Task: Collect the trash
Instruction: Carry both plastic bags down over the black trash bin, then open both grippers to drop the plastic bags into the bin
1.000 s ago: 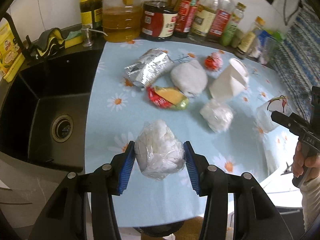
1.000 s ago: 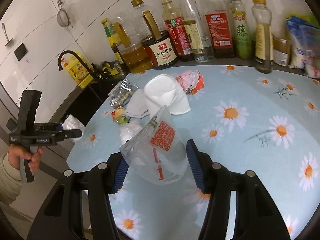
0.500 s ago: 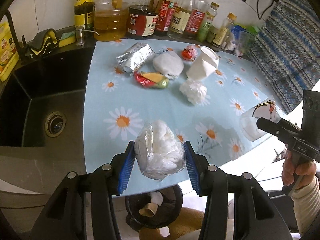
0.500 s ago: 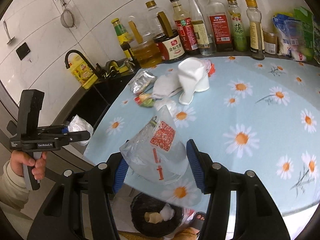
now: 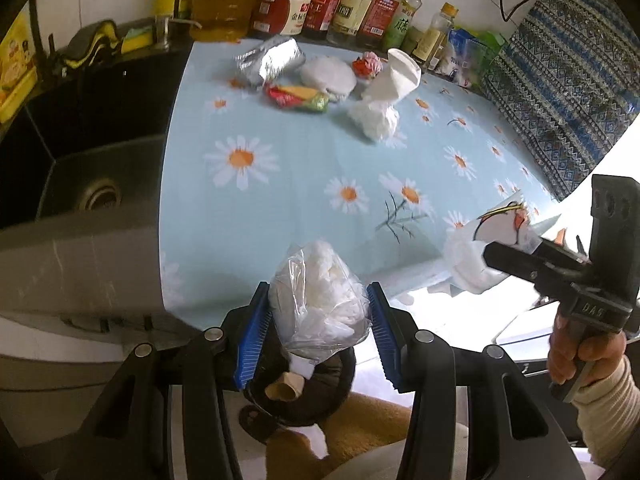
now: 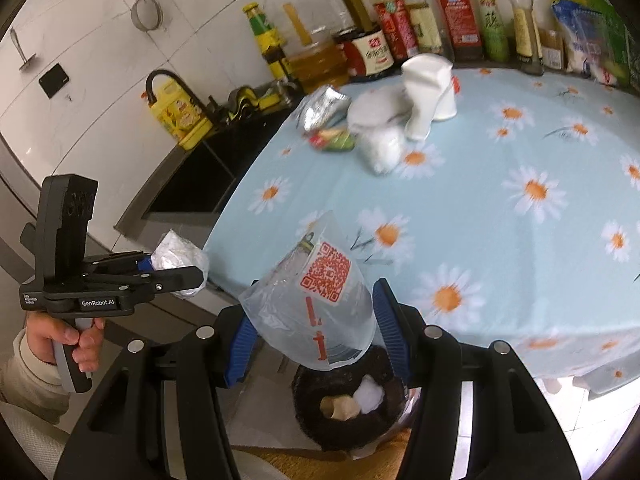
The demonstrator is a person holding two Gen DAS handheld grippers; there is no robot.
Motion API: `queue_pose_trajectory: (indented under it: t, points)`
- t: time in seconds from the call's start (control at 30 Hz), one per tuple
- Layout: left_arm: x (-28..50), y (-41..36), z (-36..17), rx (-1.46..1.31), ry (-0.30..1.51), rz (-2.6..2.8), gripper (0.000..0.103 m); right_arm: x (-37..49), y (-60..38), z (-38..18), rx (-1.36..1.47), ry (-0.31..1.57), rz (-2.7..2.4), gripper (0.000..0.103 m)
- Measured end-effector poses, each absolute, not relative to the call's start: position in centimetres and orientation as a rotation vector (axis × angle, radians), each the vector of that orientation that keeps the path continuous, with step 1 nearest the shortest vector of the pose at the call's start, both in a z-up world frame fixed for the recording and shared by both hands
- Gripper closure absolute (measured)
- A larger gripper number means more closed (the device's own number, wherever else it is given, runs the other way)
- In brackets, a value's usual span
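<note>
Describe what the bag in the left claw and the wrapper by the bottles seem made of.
Bag: thin clear plastic film, glossy; you see white crumpled stuff through it. Wrapper: probably metal foil or foil-lined plastic; silver, creased, mirror-bright.

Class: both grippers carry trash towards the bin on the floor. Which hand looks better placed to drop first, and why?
Probably the right. In its own view the clear plastic cup in the right gripper overlaps the black bin's rim more squarely than the left gripper's bagged tissue.

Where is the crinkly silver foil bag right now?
The crinkly silver foil bag lies at the far end of the blue daisy tablecloth, near the sink side, just before the row of sauce bottles.
</note>
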State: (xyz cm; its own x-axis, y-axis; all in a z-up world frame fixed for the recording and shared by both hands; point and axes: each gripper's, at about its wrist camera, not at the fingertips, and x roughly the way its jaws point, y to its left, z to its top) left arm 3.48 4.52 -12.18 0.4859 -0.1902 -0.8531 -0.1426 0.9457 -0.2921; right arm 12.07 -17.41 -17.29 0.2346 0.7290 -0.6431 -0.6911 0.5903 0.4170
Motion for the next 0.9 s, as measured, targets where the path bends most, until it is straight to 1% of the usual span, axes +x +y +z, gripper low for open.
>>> queue_pose_trajectory:
  t: [0.4,0.9]
  points:
    - [0.4,3.6,-15.6,-0.37,1.155,-0.056,0.056,9.3,-16.1,-20.5,0.055,0.998,0.971,0.047]
    - [-1.8,2.8,-21.7,-0.421,1.309,-0.048,0.056,7.5,-16.2,-26.8,0.115,1.164,0.928,0.047]
